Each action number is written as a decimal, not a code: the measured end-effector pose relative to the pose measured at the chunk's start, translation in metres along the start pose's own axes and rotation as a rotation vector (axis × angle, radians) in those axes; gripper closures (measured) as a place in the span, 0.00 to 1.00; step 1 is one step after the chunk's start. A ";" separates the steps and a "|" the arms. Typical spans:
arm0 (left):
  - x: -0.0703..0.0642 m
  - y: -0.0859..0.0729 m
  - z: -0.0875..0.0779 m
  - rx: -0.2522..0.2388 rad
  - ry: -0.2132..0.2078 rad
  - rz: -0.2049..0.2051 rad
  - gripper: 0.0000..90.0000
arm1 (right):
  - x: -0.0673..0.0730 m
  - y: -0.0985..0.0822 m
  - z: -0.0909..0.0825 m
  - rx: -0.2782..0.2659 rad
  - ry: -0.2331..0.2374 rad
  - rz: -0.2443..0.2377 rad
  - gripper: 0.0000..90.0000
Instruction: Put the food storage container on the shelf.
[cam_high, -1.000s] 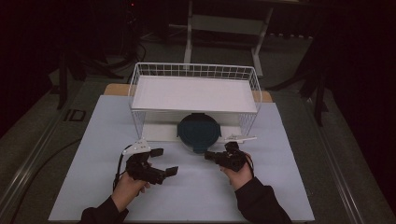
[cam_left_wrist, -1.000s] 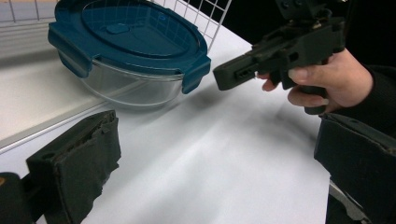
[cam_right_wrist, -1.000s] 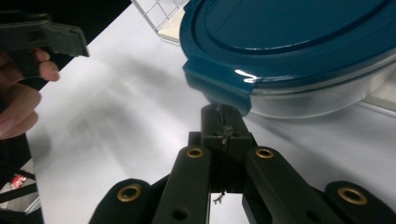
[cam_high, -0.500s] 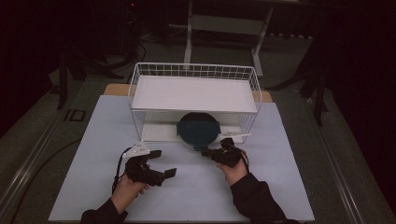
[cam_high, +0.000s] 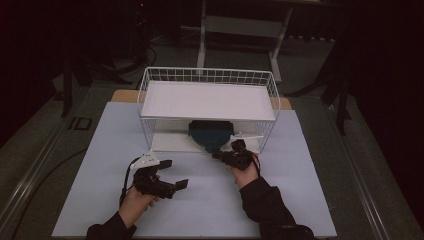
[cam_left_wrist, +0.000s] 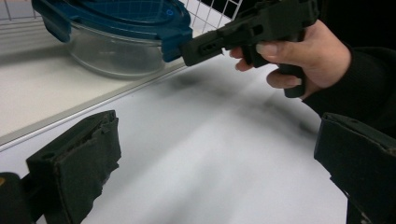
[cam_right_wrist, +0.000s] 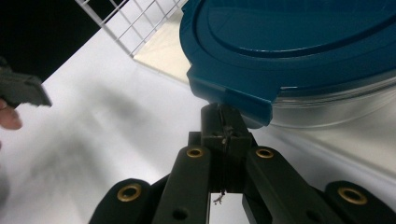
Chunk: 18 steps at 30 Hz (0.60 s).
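Closely, right gripper jaws pressed together beneath blue lid edge tab.

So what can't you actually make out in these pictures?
- Container contents: in the high view the wire basket's upper shelf covers its far half, and the blue lid hides the inside.
- Right gripper: its jaws are closed just under the lid's tab; whether they pinch anything is unclear.
- Left gripper: the left gripper view's bottom edge cuts off its open jaws.
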<state>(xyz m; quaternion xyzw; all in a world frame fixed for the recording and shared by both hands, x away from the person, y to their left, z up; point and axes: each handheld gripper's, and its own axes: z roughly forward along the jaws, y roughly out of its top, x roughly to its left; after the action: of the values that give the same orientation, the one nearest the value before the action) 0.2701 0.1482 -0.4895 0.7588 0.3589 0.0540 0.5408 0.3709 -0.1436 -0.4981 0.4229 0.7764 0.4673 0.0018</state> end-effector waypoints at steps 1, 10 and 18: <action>0.000 0.000 0.000 0.001 -0.001 0.000 0.01 | -0.001 0.001 0.001 -0.004 -0.002 0.003 1.00; 0.000 0.000 0.000 0.006 -0.004 0.000 0.01 | -0.007 0.010 0.007 -0.022 -0.028 0.011 1.00; -0.003 0.001 0.001 0.009 -0.006 0.017 0.01 | -0.005 0.015 0.009 -0.037 -0.019 0.015 1.00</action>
<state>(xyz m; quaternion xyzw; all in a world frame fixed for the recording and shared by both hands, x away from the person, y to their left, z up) 0.2684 0.1456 -0.4884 0.7645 0.3509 0.0545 0.5379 0.3873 -0.1372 -0.4946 0.4331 0.7643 0.4776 0.0136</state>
